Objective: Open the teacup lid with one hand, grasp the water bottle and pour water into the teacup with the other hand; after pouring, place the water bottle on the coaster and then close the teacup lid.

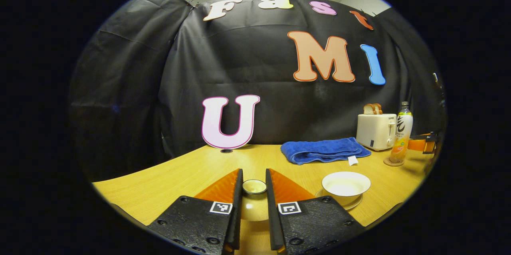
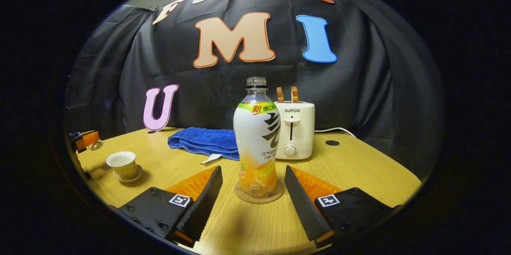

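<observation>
On a wooden table (image 2: pixel 359 167) in a black-draped booth, the left gripper (image 1: pixel 254 191) holds the teacup lid (image 1: pixel 254 203), its two fingers (image 1: pixel 238 199) clamped on the lid's small knob from either side. In the left gripper view, the uncovered teacup (image 1: pixel 345 185) sits on its saucer (image 1: pixel 353 204) just to the right of the held lid, toward the table's near edge. Farther back, near the wall edge of the table, lies a folded blue towel (image 1: pixel 323 150), and right of it stands a white toaster (image 1: pixel 376 130) with bread slices (image 1: pixel 372 108) raised in its slots. In the right gripper view, the uncapped water bottle (image 2: pixel 257 139) stands upright on a round cork coaster (image 2: pixel 258 197), just in front of the toaster. The right gripper (image 2: pixel 253 185) faces the bottle with its fingers (image 2: pixel 209 191) spread wide apart, one on each side of the coaster, neither touching the bottle.
</observation>
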### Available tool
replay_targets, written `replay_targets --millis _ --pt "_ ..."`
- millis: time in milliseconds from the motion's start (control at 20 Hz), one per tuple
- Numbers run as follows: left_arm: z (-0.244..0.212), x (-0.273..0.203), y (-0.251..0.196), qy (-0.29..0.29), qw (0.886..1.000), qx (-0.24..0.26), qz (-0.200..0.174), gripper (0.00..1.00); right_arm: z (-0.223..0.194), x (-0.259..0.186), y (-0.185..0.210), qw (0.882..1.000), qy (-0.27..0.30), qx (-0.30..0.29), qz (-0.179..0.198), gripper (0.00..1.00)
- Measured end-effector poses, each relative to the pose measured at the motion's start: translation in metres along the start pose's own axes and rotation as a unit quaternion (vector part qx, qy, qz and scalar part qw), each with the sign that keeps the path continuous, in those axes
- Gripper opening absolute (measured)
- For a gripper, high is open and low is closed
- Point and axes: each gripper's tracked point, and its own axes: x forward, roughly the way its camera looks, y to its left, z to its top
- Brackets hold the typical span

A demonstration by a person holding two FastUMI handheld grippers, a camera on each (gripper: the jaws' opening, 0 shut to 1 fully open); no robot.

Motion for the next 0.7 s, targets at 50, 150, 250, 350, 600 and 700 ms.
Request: replay_targets --millis 50,150,250,350,600,700 --pt "0.001 0.003 -0.006 -0.001 1.000 0.000 -0.010 0.27 0.004 -0.006 -0.001 1.000 -0.011 0.000 -0.003 0.99" --pt "0.000 0.007 -0.018 0.000 0.999 -0.001 -0.032 0.27 0.011 -0.015 -0.004 0.999 -0.038 0.002 -0.009 0.98" --pt "0.000 0.011 -0.030 0.000 0.999 -0.002 -0.053 0.27 0.018 -0.022 -0.007 0.998 -0.064 0.000 -0.021 0.96" --pt "-0.001 0.014 -0.043 0.000 0.997 -0.003 -0.074 0.27 0.014 -0.028 -0.010 0.998 -0.062 0.001 -0.032 0.98" --pt "0.001 0.020 -0.089 -0.003 0.990 -0.004 -0.142 0.27 0.014 -0.044 -0.019 0.996 -0.065 0.002 -0.057 1.00" --pt "0.001 0.019 -0.103 -0.003 0.986 -0.005 -0.164 0.27 0.013 -0.049 -0.019 0.996 -0.066 0.002 -0.057 0.96"
